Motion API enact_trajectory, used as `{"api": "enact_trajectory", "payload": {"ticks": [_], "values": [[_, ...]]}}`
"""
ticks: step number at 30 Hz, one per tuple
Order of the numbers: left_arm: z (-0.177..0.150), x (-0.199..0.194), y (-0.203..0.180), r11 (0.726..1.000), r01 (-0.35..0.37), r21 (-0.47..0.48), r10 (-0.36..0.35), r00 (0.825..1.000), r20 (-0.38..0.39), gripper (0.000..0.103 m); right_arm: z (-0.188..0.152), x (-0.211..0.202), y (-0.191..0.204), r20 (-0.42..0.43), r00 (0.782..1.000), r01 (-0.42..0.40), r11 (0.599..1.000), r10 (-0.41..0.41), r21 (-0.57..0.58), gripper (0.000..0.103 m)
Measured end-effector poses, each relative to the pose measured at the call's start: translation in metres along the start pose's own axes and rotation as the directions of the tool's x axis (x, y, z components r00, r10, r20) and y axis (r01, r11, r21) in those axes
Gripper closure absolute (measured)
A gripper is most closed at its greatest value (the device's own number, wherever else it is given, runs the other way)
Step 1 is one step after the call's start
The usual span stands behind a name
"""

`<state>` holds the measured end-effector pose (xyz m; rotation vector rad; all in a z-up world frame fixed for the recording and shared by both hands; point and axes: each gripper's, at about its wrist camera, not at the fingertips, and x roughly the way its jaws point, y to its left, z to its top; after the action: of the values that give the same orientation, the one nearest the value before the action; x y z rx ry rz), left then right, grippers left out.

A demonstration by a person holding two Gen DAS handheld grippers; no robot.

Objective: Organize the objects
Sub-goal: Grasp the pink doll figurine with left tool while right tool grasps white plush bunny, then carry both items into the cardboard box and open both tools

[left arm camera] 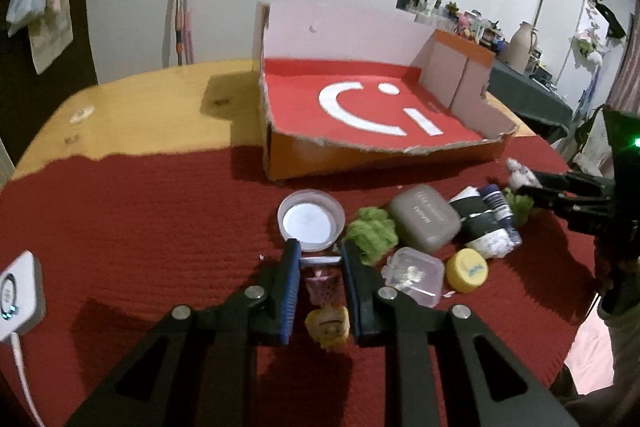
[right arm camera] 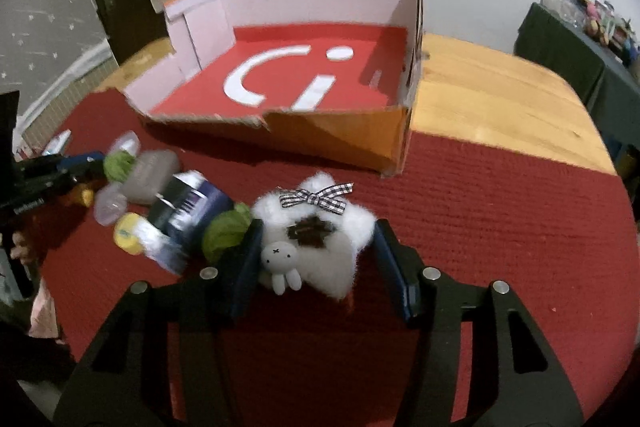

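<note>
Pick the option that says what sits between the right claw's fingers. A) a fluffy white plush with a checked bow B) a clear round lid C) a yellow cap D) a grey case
A: in the right wrist view the white plush, with its checked bow and a small bunny charm, fills the gap of the right claw, while the yellow cap and grey case lie off to the left.

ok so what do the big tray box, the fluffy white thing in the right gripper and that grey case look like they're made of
Tray box: cardboard with a glossy red printed floor; its front edge is ragged and torn, showing a brown core.
Fluffy white pouch: seemingly synthetic plush, going by its long fuzzy pile, with a checked fabric bow and a small rabbit charm, probably plastic.
Grey case: looks like matte moulded plastic, smooth with rounded corners and embossed lettering.
</note>
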<state>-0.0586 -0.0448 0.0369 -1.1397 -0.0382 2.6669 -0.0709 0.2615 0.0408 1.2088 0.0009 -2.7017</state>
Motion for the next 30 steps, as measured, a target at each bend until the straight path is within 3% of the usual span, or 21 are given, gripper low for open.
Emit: {"api": "enact_trajectory", "payload": {"ticks": [7, 19, 26, 30], "values": [[0.01, -0.026, -0.009, 1.0, -0.006, 0.025, 0.004, 0.997, 0.077, 0.082, 0.015, -0.034, 0.017, 0.086, 0.996, 0.004, 1.0, -0.002, -0.027, 0.051], [0.017, -0.044, -0.014, 0.999, -0.005, 0.039, -0.001, 0.991, 0.135, 0.082, 0.014, -0.04, 0.025, 0.095, 0.995, -0.003, 1.0, 0.005, -0.019, 0.051], [0.044, -0.044, -0.016, 0.998, 0.003, 0.057, -0.013, 0.985, 0.17, 0.082, 0.038, -0.046, 0.026, 0.129, 0.992, -0.003, 1.0, 0.007, -0.031, 0.051], [0.066, -0.031, -0.015, 0.997, 0.017, 0.074, -0.028, 0.989, 0.148, 0.082, 0.06, -0.037, 0.022, 0.118, 0.993, 0.008, 0.999, -0.003, -0.041, 0.051]]}}
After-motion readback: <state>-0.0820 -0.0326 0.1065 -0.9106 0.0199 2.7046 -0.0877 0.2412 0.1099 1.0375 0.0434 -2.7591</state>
